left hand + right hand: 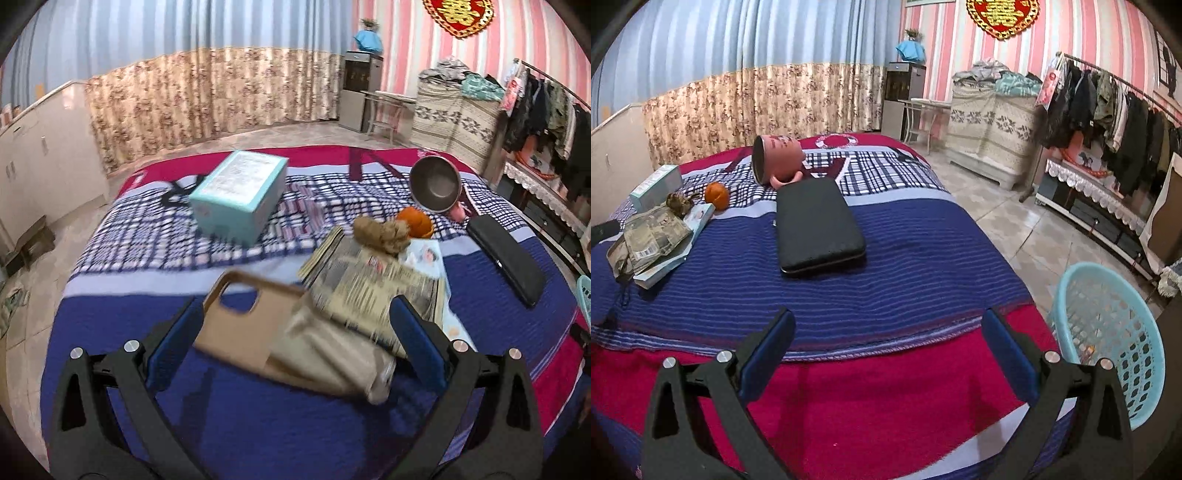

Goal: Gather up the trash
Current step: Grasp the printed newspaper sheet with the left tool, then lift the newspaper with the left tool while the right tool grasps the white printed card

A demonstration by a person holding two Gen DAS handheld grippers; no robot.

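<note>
On the blue striped bedspread (258, 424) lie a tan cardboard piece with cut-outs (243, 314) and a crumpled beige wrapper (328, 354), both blurred. My left gripper (297, 325) is open, its fingers standing either side of them without touching. Just beyond are a folded newspaper (373, 284), a brown crumpled lump (382, 232) and an orange (415, 221). My right gripper (888, 332) is open over the bed's red edge (849, 398) with nothing between its fingers. A light blue perforated basket (1108, 332) stands on the floor to its right.
A teal box (240, 195), a tipped pink pot with a metal inside (436, 184) and a flat black case (818, 229) also lie on the bed. A clothes rack (1108, 110) and a covered cabinet (990, 125) stand across the tiled floor at the right.
</note>
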